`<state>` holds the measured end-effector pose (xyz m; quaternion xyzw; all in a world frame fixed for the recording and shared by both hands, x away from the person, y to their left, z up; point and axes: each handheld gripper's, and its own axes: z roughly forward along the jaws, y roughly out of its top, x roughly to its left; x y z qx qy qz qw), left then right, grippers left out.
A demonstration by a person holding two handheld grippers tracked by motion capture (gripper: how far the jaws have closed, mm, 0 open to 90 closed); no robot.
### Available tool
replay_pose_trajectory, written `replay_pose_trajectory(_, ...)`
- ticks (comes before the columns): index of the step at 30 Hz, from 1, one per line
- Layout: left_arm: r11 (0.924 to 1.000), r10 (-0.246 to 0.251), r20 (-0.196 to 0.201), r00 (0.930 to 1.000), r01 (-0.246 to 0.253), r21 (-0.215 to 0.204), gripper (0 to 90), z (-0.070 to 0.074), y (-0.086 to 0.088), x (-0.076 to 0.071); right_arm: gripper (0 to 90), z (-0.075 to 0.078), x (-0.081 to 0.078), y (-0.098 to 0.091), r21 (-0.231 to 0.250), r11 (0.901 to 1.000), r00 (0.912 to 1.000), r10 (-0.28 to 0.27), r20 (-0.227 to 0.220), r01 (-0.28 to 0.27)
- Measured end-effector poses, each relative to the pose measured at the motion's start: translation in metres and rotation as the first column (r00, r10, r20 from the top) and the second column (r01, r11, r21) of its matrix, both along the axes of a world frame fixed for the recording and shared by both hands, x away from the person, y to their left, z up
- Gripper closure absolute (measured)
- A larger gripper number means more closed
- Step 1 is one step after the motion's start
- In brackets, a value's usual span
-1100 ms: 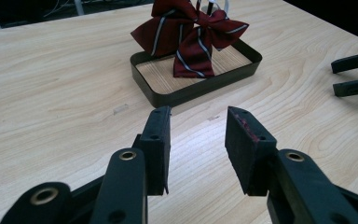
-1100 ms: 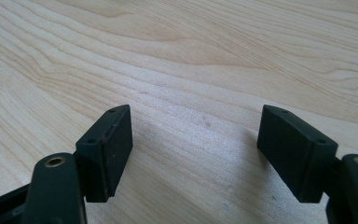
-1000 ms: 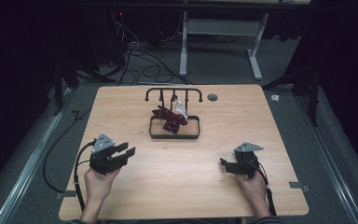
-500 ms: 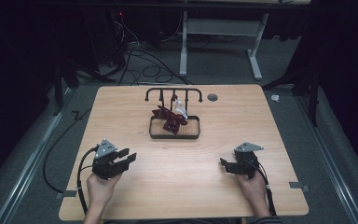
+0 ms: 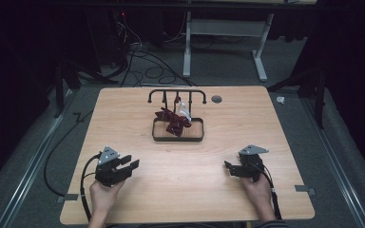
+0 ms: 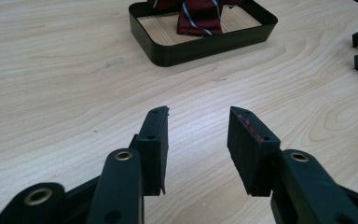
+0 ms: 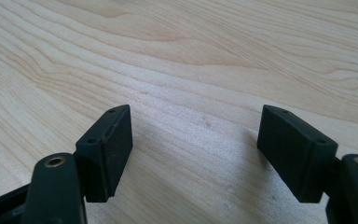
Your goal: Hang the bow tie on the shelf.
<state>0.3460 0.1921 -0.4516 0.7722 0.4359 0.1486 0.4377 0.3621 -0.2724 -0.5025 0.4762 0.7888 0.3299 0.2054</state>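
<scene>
Near the table's (image 5: 123,199) front edge both grippers rest low, one at each side, well apart from each other and from the work. The left gripper (image 5: 127,166) has its jaws parted with bare wood between them, and they have just been opening a little further; in its own view the left gripper (image 6: 198,140) looks straight up the table toward the tray (image 6: 205,44), which suggests it is lined up for a reach that way. The right gripper (image 5: 230,167) is spread wider and holds nothing, seen also in its own view (image 7: 193,149) over plain wood grain — it seems parked, out of the other hand's path. At mid-table sits the tray (image 5: 158,137), a shallow dark-walled rectangle with a wooden floor, just in front of a black rack (image 5: 177,93) with hooks. The tie (image 5: 173,121) lies bunched partly in the tray, apparently draped down from the rack, though whether it still hangs on a hook cannot be told. It is dark red with thin pale stripes, as the left gripper view shows on the tie (image 6: 198,18) — soft cloth, folded over itself, likely to slip and sag when pinched. Something small and pale (image 5: 184,110) stands beside it; what it is stays unclear.
</scene>
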Motion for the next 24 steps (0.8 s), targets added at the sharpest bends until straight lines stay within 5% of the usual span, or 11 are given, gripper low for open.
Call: replay_pose_trajectory(24,0.9996,0.027,-0.041,0.9988,-0.027,-0.009,56.5,-0.020,0.005,-0.001,27.8,0.000,0.000,0.000,0.000,1.0000,1.0000,-0.001,0.000,0.001)
